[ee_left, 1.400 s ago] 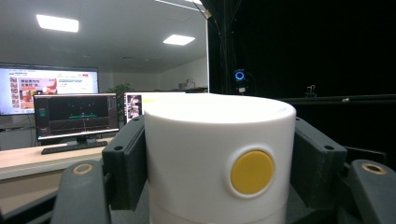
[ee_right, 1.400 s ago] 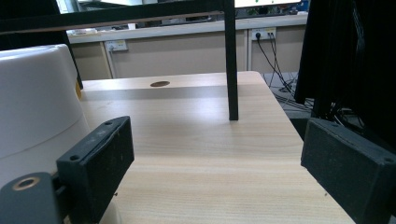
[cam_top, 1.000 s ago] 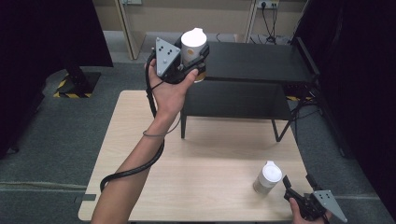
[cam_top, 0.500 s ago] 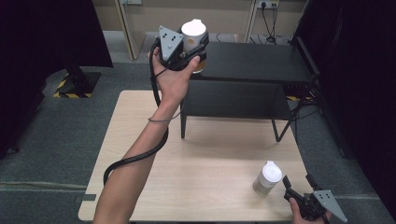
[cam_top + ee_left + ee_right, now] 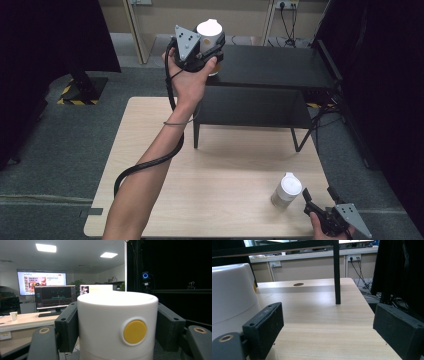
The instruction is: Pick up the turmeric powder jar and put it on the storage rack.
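The left tool is clamped on a white canister with a yellow round button, held high over the near left corner of the black shelf stand. The right tool is held with jaws apart at the near right of the wooden table, just beside a second white canister standing there.

Two white containers: one raised by the black shelf, one on the surface. Two grippers, perhaps identical.
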Available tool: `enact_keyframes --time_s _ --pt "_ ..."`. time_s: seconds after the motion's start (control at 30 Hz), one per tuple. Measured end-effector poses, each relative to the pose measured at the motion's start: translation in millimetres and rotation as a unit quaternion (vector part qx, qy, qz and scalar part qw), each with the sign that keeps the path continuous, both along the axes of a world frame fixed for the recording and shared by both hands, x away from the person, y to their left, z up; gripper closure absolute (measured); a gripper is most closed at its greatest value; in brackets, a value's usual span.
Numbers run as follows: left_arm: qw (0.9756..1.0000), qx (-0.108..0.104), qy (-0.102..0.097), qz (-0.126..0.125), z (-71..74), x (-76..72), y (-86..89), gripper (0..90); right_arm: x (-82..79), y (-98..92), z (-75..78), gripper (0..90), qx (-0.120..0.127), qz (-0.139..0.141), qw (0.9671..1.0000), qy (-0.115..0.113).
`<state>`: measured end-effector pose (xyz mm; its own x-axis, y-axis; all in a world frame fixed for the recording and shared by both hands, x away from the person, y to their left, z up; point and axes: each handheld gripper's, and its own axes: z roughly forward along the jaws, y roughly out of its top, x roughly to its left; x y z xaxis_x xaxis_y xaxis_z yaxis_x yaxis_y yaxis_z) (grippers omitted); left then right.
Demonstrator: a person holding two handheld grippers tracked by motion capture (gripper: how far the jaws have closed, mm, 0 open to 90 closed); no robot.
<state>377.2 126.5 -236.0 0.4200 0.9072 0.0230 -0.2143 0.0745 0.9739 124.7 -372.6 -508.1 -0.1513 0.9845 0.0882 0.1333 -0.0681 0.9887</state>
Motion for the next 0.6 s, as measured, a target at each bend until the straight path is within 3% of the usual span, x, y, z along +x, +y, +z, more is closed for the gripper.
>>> enact_keyframes --time_s 0.6 --pt "1.0000 0.003 0.007 0.003 -0.7 3.1 -0.2 30.6 0.1 -0.3 0.1 9.9 0.000 0.001 1.0000 0.000"
